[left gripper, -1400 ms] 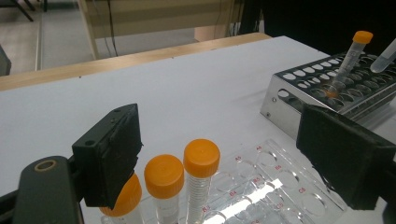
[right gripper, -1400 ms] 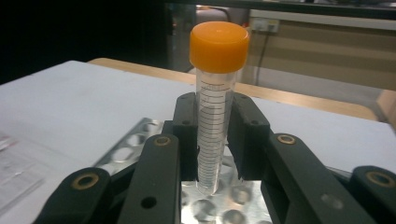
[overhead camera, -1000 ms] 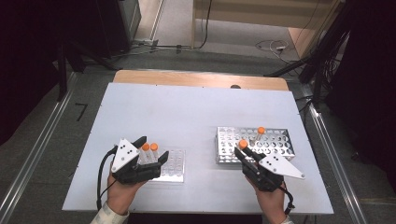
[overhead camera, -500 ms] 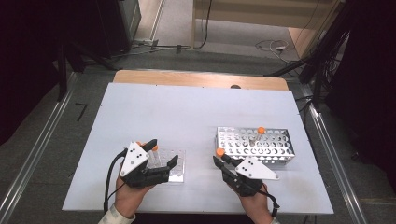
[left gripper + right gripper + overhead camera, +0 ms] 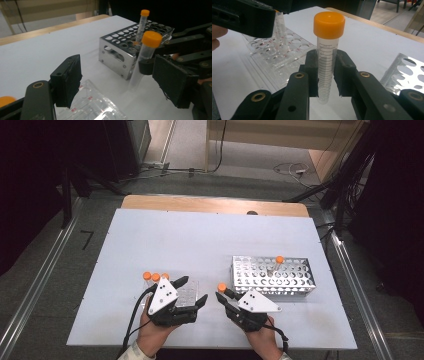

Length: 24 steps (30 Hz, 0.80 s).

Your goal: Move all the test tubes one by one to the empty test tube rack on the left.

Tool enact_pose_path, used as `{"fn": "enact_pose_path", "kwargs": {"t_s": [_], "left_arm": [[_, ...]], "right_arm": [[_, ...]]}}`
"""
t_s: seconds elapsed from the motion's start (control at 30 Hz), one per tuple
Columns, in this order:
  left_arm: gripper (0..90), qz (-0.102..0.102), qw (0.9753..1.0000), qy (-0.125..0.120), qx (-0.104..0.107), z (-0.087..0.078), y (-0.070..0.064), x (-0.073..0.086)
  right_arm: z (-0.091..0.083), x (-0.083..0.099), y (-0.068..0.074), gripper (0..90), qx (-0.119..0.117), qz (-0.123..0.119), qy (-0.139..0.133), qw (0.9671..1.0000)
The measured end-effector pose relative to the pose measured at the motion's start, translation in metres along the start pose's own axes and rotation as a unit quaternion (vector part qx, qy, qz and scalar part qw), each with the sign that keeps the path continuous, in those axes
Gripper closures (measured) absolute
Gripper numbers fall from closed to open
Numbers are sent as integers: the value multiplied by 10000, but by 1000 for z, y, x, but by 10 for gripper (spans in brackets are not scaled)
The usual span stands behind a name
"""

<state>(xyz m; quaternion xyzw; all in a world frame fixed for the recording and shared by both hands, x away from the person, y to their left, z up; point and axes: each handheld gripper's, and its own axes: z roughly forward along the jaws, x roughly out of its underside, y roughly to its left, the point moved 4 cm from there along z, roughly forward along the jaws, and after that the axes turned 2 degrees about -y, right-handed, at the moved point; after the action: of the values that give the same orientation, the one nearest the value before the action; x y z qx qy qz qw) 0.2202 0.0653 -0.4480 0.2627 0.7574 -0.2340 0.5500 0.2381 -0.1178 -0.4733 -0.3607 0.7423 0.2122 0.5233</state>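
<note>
A: Status, left to right?

B: Far left of the white counter (image 5: 150, 235): clear plastic rack (image 5: 186, 295) near the front edge, three orange-capped tubes (image 5: 155, 277) standing at its left end. Left claw (image 5: 192, 292) sits over that rack, jaws spread, nothing between the pads.

A: Confirmed from its own camera?

B: Yes. In the left gripper view both pads are wide apart, with the clear rack (image 5: 97, 106) below them and bare counter between.

A: Right claw?

B: Right claw (image 5: 223, 295) is just right of the clear rack, in the gap between it and the metal rack (image 5: 272, 277). It's clamped on an orange-capped tube (image 5: 221, 288). In the right gripper view the tube (image 5: 327, 55) stands upright, both pads pressed on its graduated body, cap well above the jaws. Tube bottom is off the counter as far as I can tell.

A: Contact with either rack?

B: None visible. The held tube is beside the clear rack (image 5: 284, 50), not in a hole.

A: Metal rack contents?

B: One orange-capped tube (image 5: 277, 266) in a rear row, leaning slightly. Other holes look empty.
</note>
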Motion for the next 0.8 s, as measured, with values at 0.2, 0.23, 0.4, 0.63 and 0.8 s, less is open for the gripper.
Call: {"fn": "enact_pose_path", "kwargs": {"t_s": [0.2, 0.23, 0.4, 0.63, 0.8], "left_arm": [[305, 35, 9996, -74, 268, 10, -9, 1], [322, 24, 9995, -96, 299, 12, -11, 1], [448, 40, 9982, -78, 588, 20, -17, -2], [605, 161, 9977, -126, 642, 24, -22, -6], [624, 186, 9978, -145, 618, 25, -21, -8]], "right_arm": [[3, 1, 4, 720, -51, 8, 59, 10000], [3, 1, 4, 721, -56, -5, 69, 10000], [2, 2, 4, 720, -89, -31, 80, 9999], [2, 2, 6, 720, -126, -29, 94, 9999], [2, 2, 6, 720, -133, -15, 94, 9999]]}}
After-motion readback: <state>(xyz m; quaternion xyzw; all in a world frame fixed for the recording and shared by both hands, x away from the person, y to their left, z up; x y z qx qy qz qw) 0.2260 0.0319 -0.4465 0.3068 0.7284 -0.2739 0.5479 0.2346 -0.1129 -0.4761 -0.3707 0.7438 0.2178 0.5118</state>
